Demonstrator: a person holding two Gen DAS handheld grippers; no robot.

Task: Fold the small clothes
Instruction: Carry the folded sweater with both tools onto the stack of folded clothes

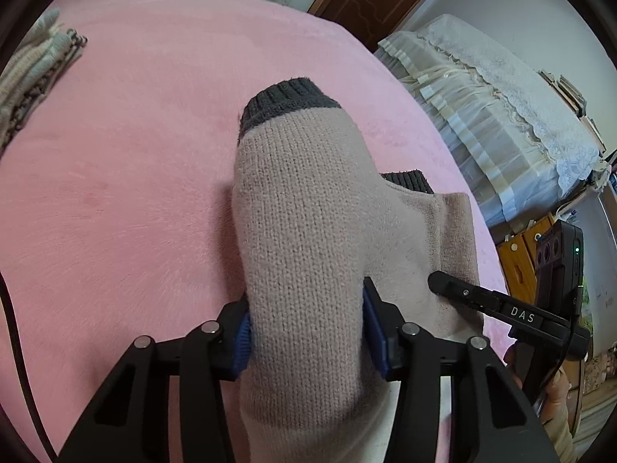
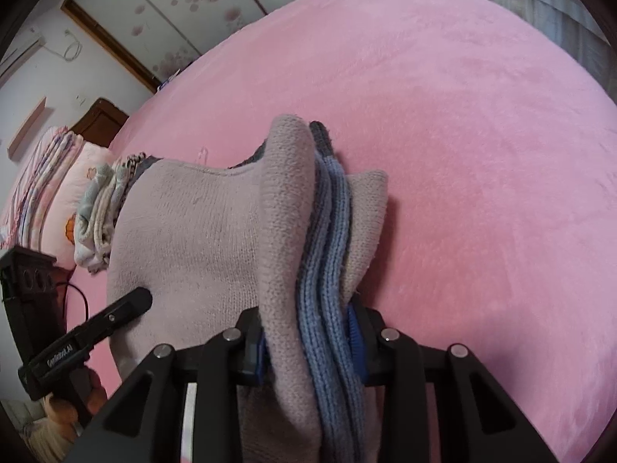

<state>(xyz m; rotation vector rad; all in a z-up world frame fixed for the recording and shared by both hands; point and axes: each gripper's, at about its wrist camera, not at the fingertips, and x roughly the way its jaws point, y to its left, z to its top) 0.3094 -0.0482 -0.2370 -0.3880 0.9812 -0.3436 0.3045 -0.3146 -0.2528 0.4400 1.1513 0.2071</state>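
Note:
A small beige-pink knit sweater point(image 1: 300, 200) with dark grey cuffs point(image 1: 285, 100) lies partly lifted on the pink bed cover point(image 1: 135, 154). My left gripper point(image 1: 306, 328) is shut on a bunched sleeve part, its blue pads pressing both sides. In the right wrist view the sweater point(image 2: 193, 223) shows blue ribbed knit point(image 2: 327, 270) in its folds. My right gripper point(image 2: 308, 343) is shut on that bunched edge. Each gripper's black finger shows in the other view, at the sweater's side point(image 1: 501, 305) point(image 2: 96, 332).
A stack of folded small clothes point(image 2: 100, 208) sits on the bed beyond the sweater, also seen at the far left point(image 1: 34, 77). Folded quilts and a pillow point(image 2: 46, 177) lie behind it. Lace-covered furniture point(image 1: 501, 115) stands beside the bed.

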